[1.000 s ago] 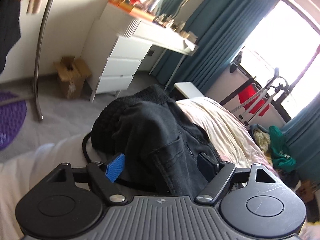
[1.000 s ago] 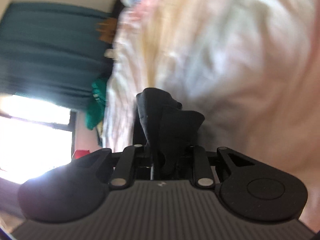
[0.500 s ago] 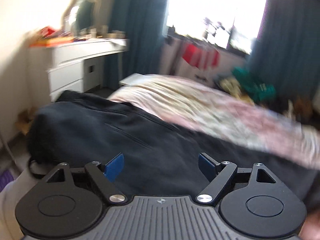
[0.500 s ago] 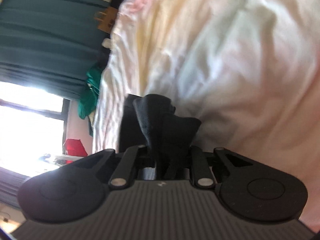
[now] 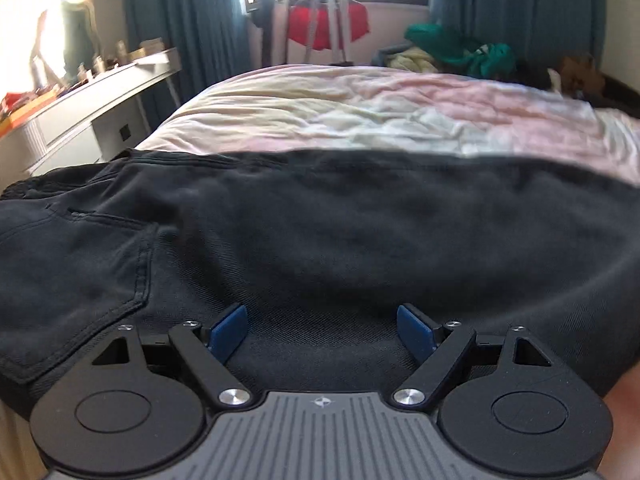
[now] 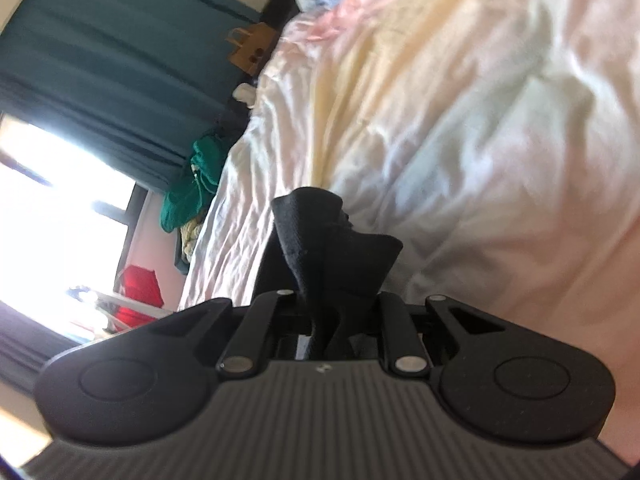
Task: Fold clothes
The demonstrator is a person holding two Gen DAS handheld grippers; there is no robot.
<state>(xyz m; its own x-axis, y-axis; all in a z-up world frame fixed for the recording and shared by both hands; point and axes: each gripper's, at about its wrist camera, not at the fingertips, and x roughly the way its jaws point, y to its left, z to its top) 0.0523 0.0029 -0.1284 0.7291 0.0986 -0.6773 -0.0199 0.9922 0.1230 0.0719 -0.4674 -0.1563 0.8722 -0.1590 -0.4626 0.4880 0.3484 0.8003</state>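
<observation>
Two grippers, two very different jobs right now. Your left gripper (image 5: pixel 322 326) is angled down over the black jeans (image 5: pixel 320 232), which are spread wide across the near side of the bed (image 5: pixel 360 104) with a back pocket showing off to the left. Its jaws are spread wide, the blue pads (image 5: pixel 228 330) sitting well apart just above the denim with nothing pinched between them, so that one is released. I can't tell if the pad tips actually brush the fabric. Your right gripper (image 6: pixel 340 312) is rolled way over, so the room looks tipped on its side in its view, with the teal curtain (image 6: pixel 100 60) and the bright window off to the left. Its jaws are clenched down tight on a bunched end of the jeans (image 6: pixel 332 248), and the black cloth sticks up in a crumpled wad past the fingers, with the pale rumpled bedding behind it. Over in the left view you've also got a white desk (image 5: pixel 92 100) along the left wall and a green pile of clothes (image 5: pixel 460 50) past the far edge of the bed.
</observation>
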